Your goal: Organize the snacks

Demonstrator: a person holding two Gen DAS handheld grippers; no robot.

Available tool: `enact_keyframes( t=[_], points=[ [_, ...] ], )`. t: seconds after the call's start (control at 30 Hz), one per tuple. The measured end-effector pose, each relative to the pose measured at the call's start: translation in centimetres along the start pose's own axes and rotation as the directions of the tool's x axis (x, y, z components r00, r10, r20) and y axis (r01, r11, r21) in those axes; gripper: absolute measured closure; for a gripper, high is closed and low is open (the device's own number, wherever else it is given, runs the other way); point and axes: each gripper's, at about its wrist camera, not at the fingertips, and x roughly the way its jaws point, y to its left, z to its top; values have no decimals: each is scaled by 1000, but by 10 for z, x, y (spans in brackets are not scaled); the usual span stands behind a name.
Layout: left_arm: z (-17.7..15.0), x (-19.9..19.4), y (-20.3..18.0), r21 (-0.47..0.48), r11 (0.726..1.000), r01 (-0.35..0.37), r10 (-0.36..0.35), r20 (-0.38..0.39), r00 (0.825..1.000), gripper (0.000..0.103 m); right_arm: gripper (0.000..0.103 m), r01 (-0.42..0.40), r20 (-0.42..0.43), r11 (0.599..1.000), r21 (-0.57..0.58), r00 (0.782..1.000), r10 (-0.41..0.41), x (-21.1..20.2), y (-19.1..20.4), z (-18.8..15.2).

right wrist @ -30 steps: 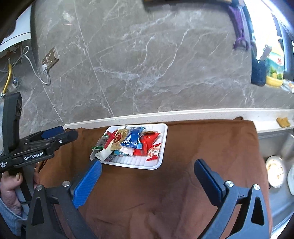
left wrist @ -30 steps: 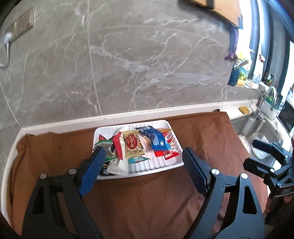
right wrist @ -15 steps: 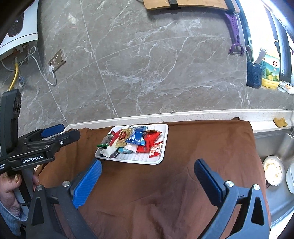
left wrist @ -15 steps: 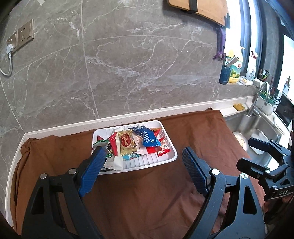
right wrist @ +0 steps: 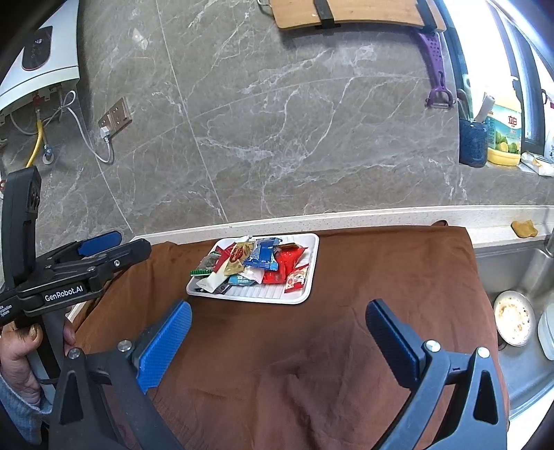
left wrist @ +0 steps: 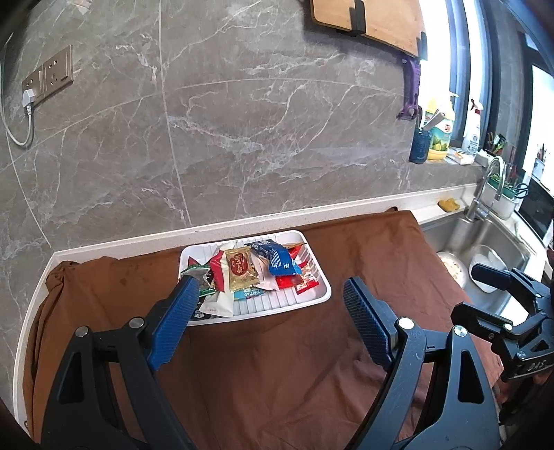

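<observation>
A white ribbed tray lies on a brown cloth near the wall. It holds a heap of several wrapped snacks, among them a blue packet, a gold packet and red packets. My left gripper hovers open just in front of the tray, its left finger overlapping the tray's near corner in the picture. My right gripper stands open further back over the cloth, nothing between its fingers. Neither touches a snack.
A steel sink with a faucet and dishes lies right of the cloth. Bottles and a blue cup stand on the sill. A wooden board hangs on the marble wall. A person's hand holds the left gripper.
Both grippers have drawn back and up from the tray, so it looks smaller and more wall shows. Both stay open. The snacks have not moved.
</observation>
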Motion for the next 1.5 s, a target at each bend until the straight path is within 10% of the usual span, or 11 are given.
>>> enact_keyframes(
  t=[1.5],
  points=[
    [-8,-19,0,48,999,23,-24,17,1000,18,0,10,15,1000,9,1000,-10,-25,7,-15]
  ],
)
